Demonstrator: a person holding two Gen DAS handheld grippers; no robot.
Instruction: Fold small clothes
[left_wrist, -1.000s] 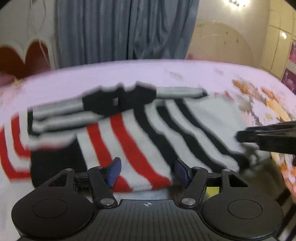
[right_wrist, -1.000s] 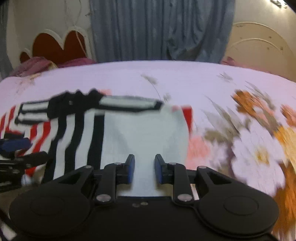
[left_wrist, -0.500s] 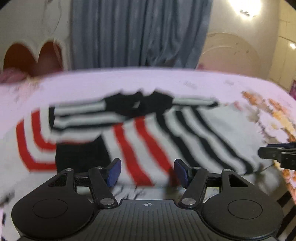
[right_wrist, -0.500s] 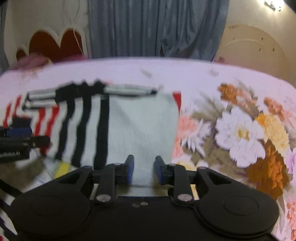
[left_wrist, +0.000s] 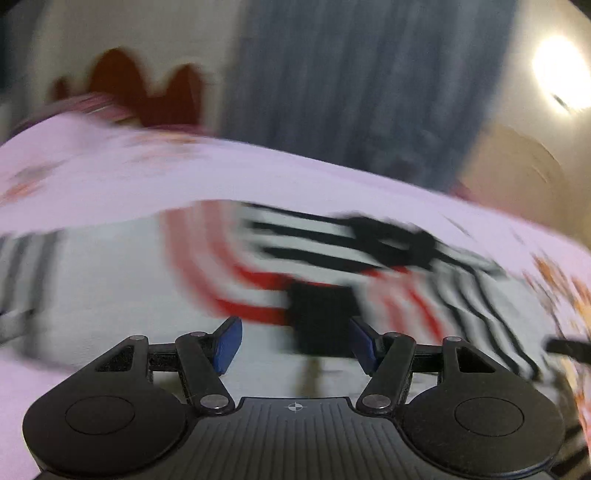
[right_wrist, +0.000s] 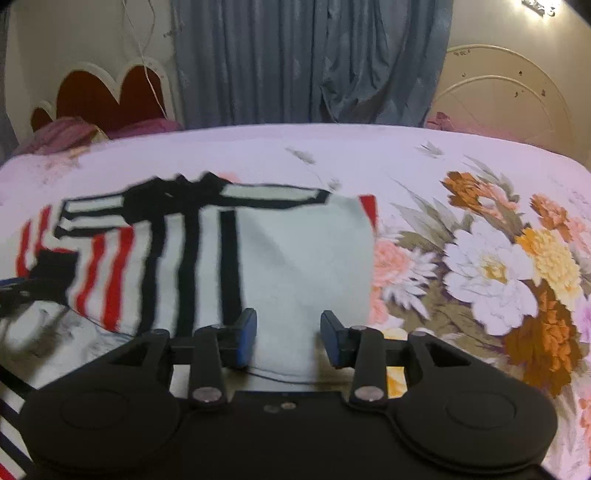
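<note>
Left wrist view: the left gripper (left_wrist: 295, 341) is swinging leftward, fingers wide apart and empty, the blurred striped garment (left_wrist: 332, 266) lying ahead on the bed (left_wrist: 110, 177). Right wrist view: the right gripper (right_wrist: 288, 338), fingers newly spread and empty, is releasing the garment's grey hem lying between them, so this fold looks laid.

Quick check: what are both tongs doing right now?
Left tongs: open, holding nothing, above the striped garment.
Right tongs: open, holding nothing, straddling the garment's near edge.

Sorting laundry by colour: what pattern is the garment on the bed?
Red and black stripes on white sweater, clearest in right wrist view.
</note>
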